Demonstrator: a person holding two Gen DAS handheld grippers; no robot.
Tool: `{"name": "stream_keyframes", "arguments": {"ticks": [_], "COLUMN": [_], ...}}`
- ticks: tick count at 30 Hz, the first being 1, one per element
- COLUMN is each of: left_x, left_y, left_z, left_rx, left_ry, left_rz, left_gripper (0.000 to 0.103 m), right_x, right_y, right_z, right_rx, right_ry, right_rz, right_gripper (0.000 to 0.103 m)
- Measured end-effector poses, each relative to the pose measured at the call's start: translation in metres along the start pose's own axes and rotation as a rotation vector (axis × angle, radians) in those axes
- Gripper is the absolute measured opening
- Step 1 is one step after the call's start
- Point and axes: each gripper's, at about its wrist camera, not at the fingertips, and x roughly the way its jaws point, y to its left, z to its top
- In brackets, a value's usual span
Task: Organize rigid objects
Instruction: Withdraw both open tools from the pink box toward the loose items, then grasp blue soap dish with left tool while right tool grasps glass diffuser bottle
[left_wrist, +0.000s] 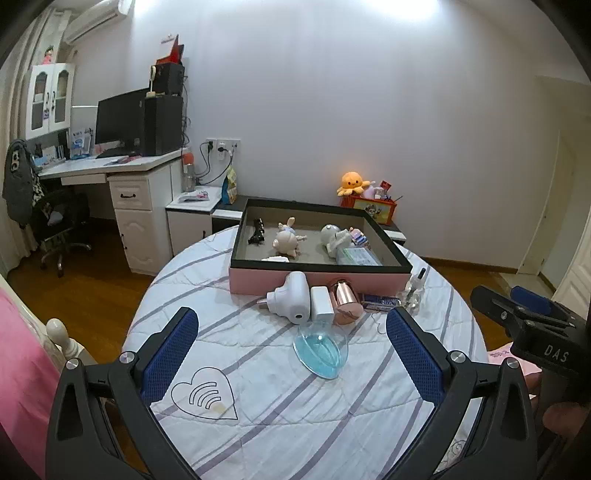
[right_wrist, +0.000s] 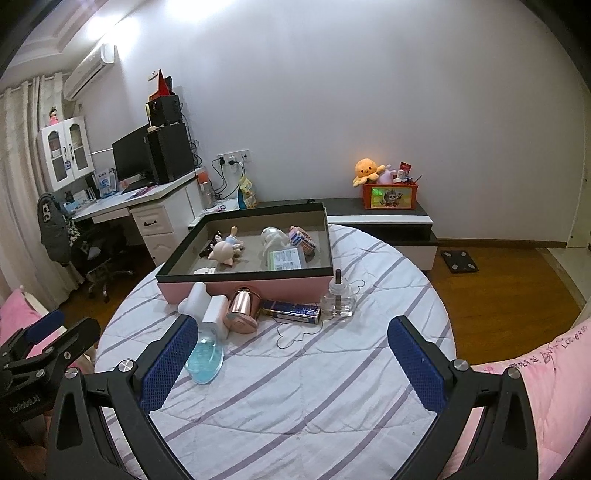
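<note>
Left tool (left_wrist: 291, 354) and right tool (right_wrist: 291, 354) gaping, empty, above bed (right_wrist: 295, 398). Reach step; next grab cup (right_wrist: 242, 308) beside box (right_wrist: 258, 286).

I count one box (left_wrist: 317, 282), six loose things in front of it (left_wrist: 320, 303), and about six small items inside it (left_wrist: 286, 242).

The box (left_wrist: 317, 282) is pink outside with a black rim; the bedspread (left_wrist: 280, 398) is white with purple stripes; the bottle (right_wrist: 205, 355) holds blue liquid.
</note>
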Motion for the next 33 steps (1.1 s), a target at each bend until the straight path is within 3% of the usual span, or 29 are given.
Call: {"name": "stream_keyframes", "arguments": {"ticks": [9, 20, 33], "left_x": [0.028, 0.082, 0.150], "left_y": [-0.004, -0.017, -0.015], "left_z": [-0.017, -0.042, -0.047], "left_rx": [-0.001, -0.006, -0.035], "left_ry": [0.080, 0.194, 0.326], "left_rz": [-0.020, -0.045, -0.031], "left_gripper": [0.103, 0.103, 0.099], "right_x": [0.018, 0.069, 0.121], "right_y": [-0.014, -0.056, -0.063], "right_z": [-0.008, -0.024, -0.019], "right_rx": [0.000, 0.052, 0.058], "right_ry": [0.051, 0.156, 0.224], "right_rz": [-0.021, -0.067, -0.051], "right_gripper": [0.103, 0.103, 0.103]}}
